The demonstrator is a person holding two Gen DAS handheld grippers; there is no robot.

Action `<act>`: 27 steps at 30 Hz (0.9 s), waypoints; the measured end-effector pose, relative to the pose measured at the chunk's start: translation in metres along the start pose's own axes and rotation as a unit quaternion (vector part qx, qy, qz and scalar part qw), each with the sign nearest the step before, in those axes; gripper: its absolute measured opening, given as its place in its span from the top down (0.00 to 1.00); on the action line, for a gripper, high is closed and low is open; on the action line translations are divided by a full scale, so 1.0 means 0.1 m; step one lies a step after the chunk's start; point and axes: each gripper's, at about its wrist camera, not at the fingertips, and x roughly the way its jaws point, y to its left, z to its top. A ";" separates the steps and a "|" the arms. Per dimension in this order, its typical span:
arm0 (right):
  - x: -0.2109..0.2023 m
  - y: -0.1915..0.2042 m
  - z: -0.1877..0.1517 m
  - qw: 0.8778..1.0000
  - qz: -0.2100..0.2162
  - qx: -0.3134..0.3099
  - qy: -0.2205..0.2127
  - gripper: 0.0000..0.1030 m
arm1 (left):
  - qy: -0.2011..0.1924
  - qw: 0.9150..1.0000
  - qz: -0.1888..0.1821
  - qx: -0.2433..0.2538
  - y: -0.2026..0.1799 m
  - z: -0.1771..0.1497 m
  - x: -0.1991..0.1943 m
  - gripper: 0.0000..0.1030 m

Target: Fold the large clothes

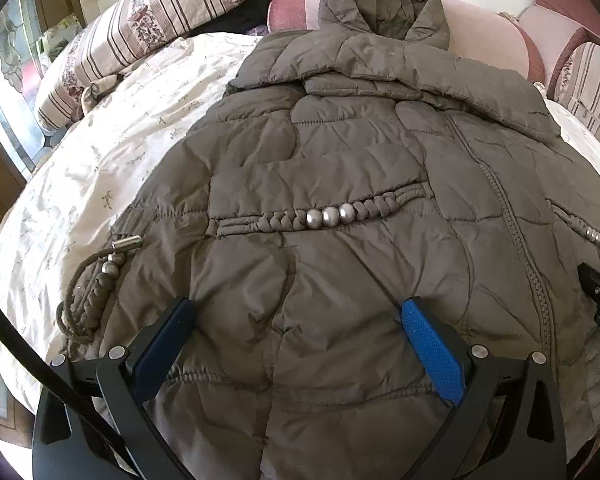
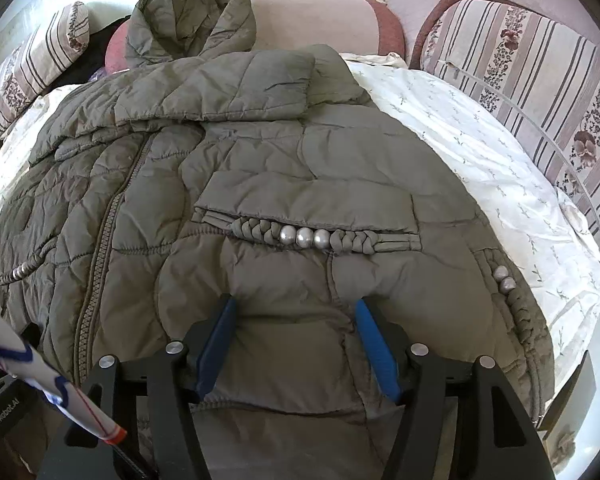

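Two grippers, one big puffy coat. The olive quilted jacket [image 1: 340, 184] is lying front-up on a bed with a pale floral sheet [image 1: 112, 152], hood [image 1: 380, 4] propped against the pink headboard [image 2: 320, 16], both sleeves already crossed over the chest. So my read is the next bit is the bottom-up fold.

The left gripper [image 1: 296, 320] has its jaws spread wide over the hem area on its side of the zipper [image 1: 512, 232], nothing pinched. The right gripper [image 2: 296, 316] is parted too, narrower, with the padding bulging up between the blue pads [image 2: 374, 344]. It looks like it's pressing into the fabric rather than clamping, though I can't be fully sure from this angle.

If I were doing it: grab the hem edge itself, not the puffy middle, since down filling just squishes out of a shallow pinch. Get both layers, front and back, lift evenly with both hands and carry the hem toward the collar so the zipper stays straight. Watch the loose drawcord [image 1: 96, 280] on the left side, it'll dangle out if it isn't tucked in.

Counts:
- jackets: one
- braided pocket trims [image 2: 324, 236]: two, each with three silver beads [image 1: 331, 216]
- side drawcords with beads: two, one per side
- striped floral pillows [image 2: 540, 92]: one on each side of the bed
- a rolled paper tube [image 2: 48, 380] pokes into the right view
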 end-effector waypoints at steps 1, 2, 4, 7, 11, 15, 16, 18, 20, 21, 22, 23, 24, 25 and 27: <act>-0.02 -0.01 0.00 1.000 0.002 0.005 -0.002 0.35 | -0.004 1.000 0.001 0.001 -0.01 0.01 -0.02 0.00; -0.05 -0.04 0.01 1.000 0.005 0.012 -0.006 0.35 | -0.013 1.000 -0.003 0.006 -0.04 0.03 -0.06 0.00; -0.11 -0.07 0.04 0.999 0.012 0.023 -0.018 0.35 | -0.029 0.999 -0.018 0.014 -0.09 0.06 -0.14 0.00; -0.17 -0.06 0.09 0.999 0.008 0.030 -0.034 0.35 | -0.063 0.997 -0.032 0.024 -0.16 0.12 -0.29 0.00; 0.00 -0.03 0.09 0.999 0.019 0.036 0.010 0.34 | -0.072 0.997 -0.027 0.030 -0.19 0.22 -0.28 0.00; 0.05 0.01 0.07 1.000 0.008 0.019 0.001 0.31 | -0.025 0.999 -0.027 0.027 -0.20 0.23 -0.07 0.00; 0.05 0.00 0.06 1.000 0.011 0.019 -0.003 0.31 | -0.020 0.999 -0.031 0.023 -0.19 0.24 -0.05 0.00; 0.05 -0.02 0.06 1.000 0.016 0.021 -0.006 0.31 | -0.034 0.998 -0.041 0.014 -0.16 0.29 -0.11 0.00; 0.02 -0.03 0.06 1.000 0.018 0.020 -0.013 0.31 | -0.057 0.998 -0.040 0.006 -0.14 0.38 -0.22 0.00; 0.00 -0.05 0.06 0.999 0.021 0.019 -0.016 0.31 | -0.062 0.997 -0.045 0.001 -0.13 0.45 -0.26 0.00; -0.01 -0.06 0.07 0.999 0.024 0.021 -0.018 0.32 | -0.068 0.996 -0.051 -0.009 -0.12 0.55 -0.31 0.00; -0.04 -0.08 0.07 0.999 0.028 0.024 -0.022 0.32 | -0.075 0.996 -0.053 -0.020 -0.10 0.65 -0.36 0.00; -0.08 -0.11 0.08 0.999 0.027 0.029 -0.030 0.32 | -0.084 0.995 -0.054 -0.030 -0.08 0.75 -0.40 0.00; -0.11 -0.12 0.09 0.999 0.025 0.032 -0.035 0.32 | -0.099 0.993 -0.050 -0.040 -0.06 0.88 -0.44 0.00; -0.21 -0.16 0.12 0.998 0.028 0.037 -0.047 0.32 | -0.109 0.992 -0.041 -0.051 -0.04 1.09 -0.45 0.00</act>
